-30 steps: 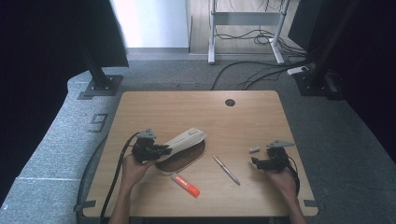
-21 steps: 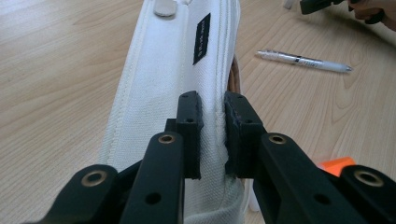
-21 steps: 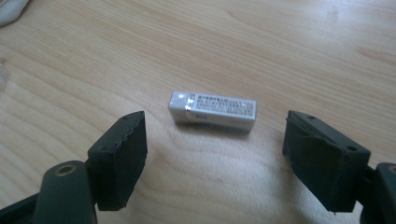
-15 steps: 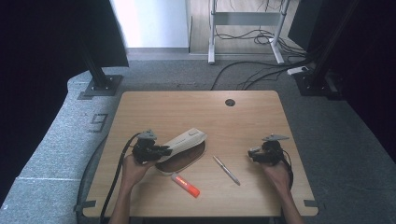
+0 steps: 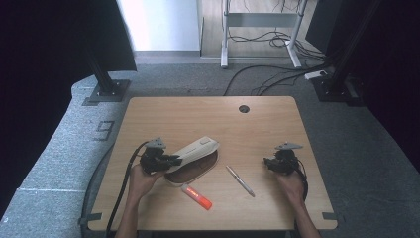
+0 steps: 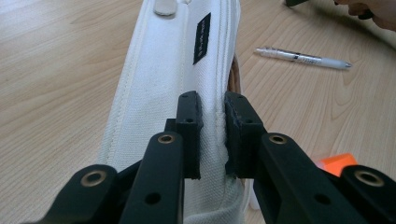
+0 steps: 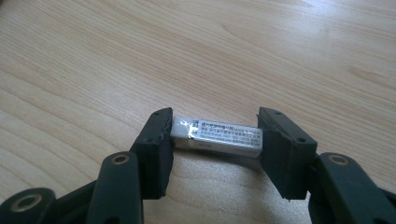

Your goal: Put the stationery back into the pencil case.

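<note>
The light wooden surface point(image 5: 208, 114) carries a long white fabric pencil case point(image 5: 197, 150), open along its side, with a silver pen point(image 5: 240, 180) and an orange marker point(image 5: 196, 197) near it. The left tongs point(image 6: 212, 135) are closed on the case's upper edge. The right tongs point(image 7: 215, 140) grip a small white wrapped eraser point(image 7: 217, 136) by its ends, well apart from the case. I think the eraser may twist out, because only its short ends are held.
</note>
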Motion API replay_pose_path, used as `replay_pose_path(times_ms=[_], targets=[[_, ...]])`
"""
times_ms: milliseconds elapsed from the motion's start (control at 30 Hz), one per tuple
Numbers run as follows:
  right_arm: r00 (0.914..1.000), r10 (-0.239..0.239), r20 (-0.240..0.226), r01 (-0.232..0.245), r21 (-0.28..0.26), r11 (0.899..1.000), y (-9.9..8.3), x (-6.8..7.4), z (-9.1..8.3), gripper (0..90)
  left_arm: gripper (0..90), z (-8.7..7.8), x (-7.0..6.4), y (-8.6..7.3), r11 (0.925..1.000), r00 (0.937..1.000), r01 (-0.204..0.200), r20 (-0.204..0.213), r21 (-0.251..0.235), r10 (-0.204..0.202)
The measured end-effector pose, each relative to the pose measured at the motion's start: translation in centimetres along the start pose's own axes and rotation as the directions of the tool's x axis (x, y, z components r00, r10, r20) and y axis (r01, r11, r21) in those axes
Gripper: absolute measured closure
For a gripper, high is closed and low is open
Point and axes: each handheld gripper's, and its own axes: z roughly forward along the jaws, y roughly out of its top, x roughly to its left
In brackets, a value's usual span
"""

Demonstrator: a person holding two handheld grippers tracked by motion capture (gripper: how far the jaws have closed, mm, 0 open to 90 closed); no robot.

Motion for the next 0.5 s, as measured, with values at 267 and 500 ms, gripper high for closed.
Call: replay_pose_path(times_ms=[267, 500], targets=[[0.9992, 0.007, -0.04, -0.008, -0.03, 1.0, 0.4, 0.0, -0.8, 46.5, 77.4, -0.1, 0.2, -0.1, 0.9996, 0.9998, 0.017, -0.005, -0.023, -0.017], [0.9948, -0.016, -0.1, 0.011, -0.047, 0.999, 1.4, 1.1, -1.1, 46.5, 77.5, -0.2, 0.2, -0.1, 0.9993, 0.9997, 0.02, -0.012, -0.032, -0.02]])
